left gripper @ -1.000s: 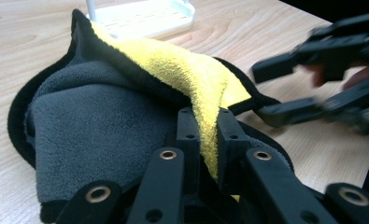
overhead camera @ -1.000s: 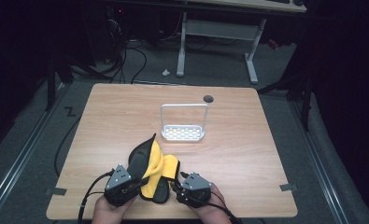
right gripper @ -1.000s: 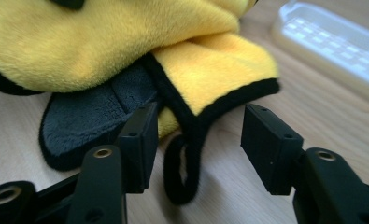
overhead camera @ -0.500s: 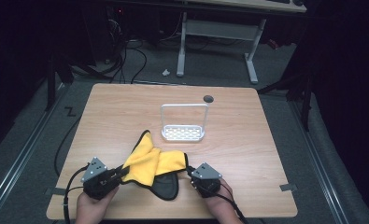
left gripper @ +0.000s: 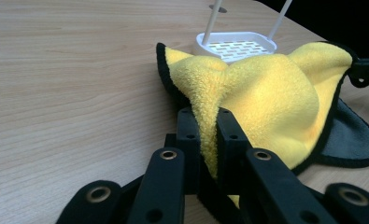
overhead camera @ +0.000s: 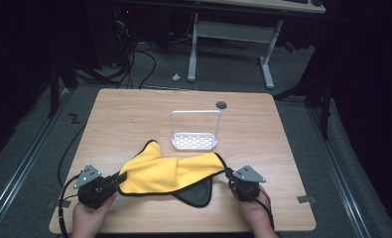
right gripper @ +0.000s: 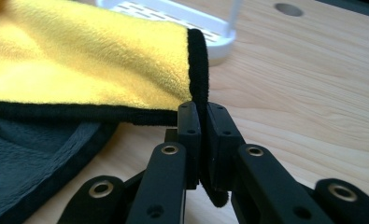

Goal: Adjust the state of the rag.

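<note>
The left hand-held gripper has its jaws clamped on a bunched fold of the yellow cloth; in the left gripper view the yellow pile is squeezed between the two black jaws. The right hand-held gripper pinches the opposite corner, its jaws closed on the cloth's black edging, which runs up between them in the right gripper view. Its jaws have just been closing, with that corner between them.

Between the two hand-held grippers the yellow cloth is spread out sideways over the near part of the wooden counter, the left end lying in loose folds and one corner peaking toward the far side. Its dark grey underside hangs out in a flap toward the near edge, resting on the counter.

Just beyond the cloth stands a white perforated tray with a tall wire handle arching over it, near the middle of the counter. Farther back, a small round hole is set in the counter top.
</note>
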### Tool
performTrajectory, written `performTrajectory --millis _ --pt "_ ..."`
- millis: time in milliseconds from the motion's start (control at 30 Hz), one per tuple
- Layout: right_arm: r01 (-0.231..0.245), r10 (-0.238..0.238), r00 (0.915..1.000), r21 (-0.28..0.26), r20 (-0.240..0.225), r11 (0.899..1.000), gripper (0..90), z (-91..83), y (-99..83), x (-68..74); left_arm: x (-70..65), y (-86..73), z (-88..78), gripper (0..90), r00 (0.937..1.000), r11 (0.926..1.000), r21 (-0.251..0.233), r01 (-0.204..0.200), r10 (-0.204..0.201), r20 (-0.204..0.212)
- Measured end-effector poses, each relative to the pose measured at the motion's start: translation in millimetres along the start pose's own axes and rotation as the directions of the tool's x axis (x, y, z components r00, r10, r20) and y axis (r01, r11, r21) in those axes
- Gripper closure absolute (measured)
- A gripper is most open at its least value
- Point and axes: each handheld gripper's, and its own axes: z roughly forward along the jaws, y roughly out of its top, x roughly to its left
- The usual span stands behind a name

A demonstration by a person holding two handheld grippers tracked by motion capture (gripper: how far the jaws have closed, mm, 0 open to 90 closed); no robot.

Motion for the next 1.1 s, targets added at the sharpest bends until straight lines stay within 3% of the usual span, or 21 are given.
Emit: performTrajectory --millis 200,300,400,500,533,567,600,633,667,700,733,767,833,967,1000,1033,1100 --pt "-0.065 0.066 0.9965 -0.035 0.051 0.997 85.9 -11.2 -1.9 -24.9 -4.8 0.1 5.1 81.8 0.9995 0.9998 0.013 -0.015 0.015 0.028" --pt "-0.081 0.083 0.9953 -0.042 0.049 0.996 85.9 -15.1 -2.7 -28.9 -6.3 0.1 6.2 81.5 0.9993 0.9993 0.024 -0.028 0.027 0.024" --pt "-0.072 0.073 0.9970 -0.054 0.024 0.996 85.8 -25.6 -3.4 -18.3 0.2 -1.9 2.3 80.7 0.9995 0.9985 0.048 -0.028 0.028 -0.011" --pt "-0.049 0.047 0.9986 -0.063 -0.022 0.997 85.4 -35.6 -3.7 0.7 17.2 -5.5 -4.8 79.6 0.9991 0.9970 0.074 0.023 -0.020 -0.038" --pt "-0.037 0.035 0.9986 -0.068 -0.041 0.997 84.9 -38.3 -3.4 7.3 17.2 -5.5 -4.8 79.6 0.9991 0.9970 0.074 0.023 -0.020 -0.038" --pt "-0.025 0.021 0.9981 -0.072 -0.059 0.997 83.7 -40.8 -2.9 12.9 30.8 -9.0 -10.3 79.6 0.9963 0.9945 0.092 0.050 -0.043 -0.075" --pt "-0.023 0.017 0.9968 -0.076 -0.078 0.997 81.6 -42.8 -3.1 18.3 30.8 -9.0 -10.3 79.6 0.9963 0.9945 0.092 0.050 -0.043 -0.075" --pt "-0.020 0.013 0.9952 -0.076 -0.097 0.997 79.1 -44.3 -3.6 22.8 46.0 -13.5 -15.7 79.6 0.9872 0.9891 0.120 0.086 -0.069 -0.144" --pt "-0.013 0.005 0.9942 -0.074 -0.107 0.997 76.9 -45.1 -4.1 26.7 54.0 -16.3 -17.5 79.6 0.9810 0.9847 0.134 0.111 -0.087 -0.174" --pt "-0.013 0.005 0.9942 -0.074 -0.107 0.997 76.9 -45.1 -4.1 26.7 54.0 -16.3 -17.5 79.1 0.9810 0.9847 0.134 0.111 -0.087 -0.174" --pt "-0.001 -0.007 0.9925 -0.069 -0.122 0.998 75.4 -45.0 -4.2 31.5 67.8 -21.7 -19.8 77.3 0.9651 0.9747 0.163 0.153 -0.112 -0.237" --pt "0.004 -0.012 0.9921 -0.068 -0.125 0.998 74.8 -44.2 -3.7 32.3 73.0 -23.5 -20.1 73.5 0.9581 0.9687 0.176 0.176 -0.127 -0.257" --pt "0.003 -0.011 0.9923 -0.060 -0.124 0.998 74.1 -40.9 -3.8 32.8 77.4 -24.3 -21.6 67.5 0.9519 0.9659 0.169 0.196 -0.146 -0.269" --pt "0.015 -0.020 0.9926 -0.041 -0.120 0.999 72.9 -36.0 -6.6 32.3 67.0 -16.1 -26.5 54.8 0.9548 0.9829 0.102 0.153 -0.121 -0.272" --pt "0.015 -0.020 0.9926 -0.041 -0.120 0.999 72.9 -36.0 -6.6 32.3 67.0 -16.1 -26.5 53.0 0.9548 0.9829 0.102 0.153 -0.121 -0.272" --pt "0.007 -0.012 0.9930 -0.038 -0.117 0.999 72.5 -35.4 -7.1 30.8 60.3 -12.5 -28.6 50.8 0.9634 0.9899 0.070 0.123 -0.103 -0.248" --pt "0.006 -0.010 0.9936 -0.037 -0.112 0.999 71.9 -34.7 -7.5 29.3 54.4 -9.6 -29.1 49.6 0.9698 0.9933 0.054 0.102 -0.088 -0.228"
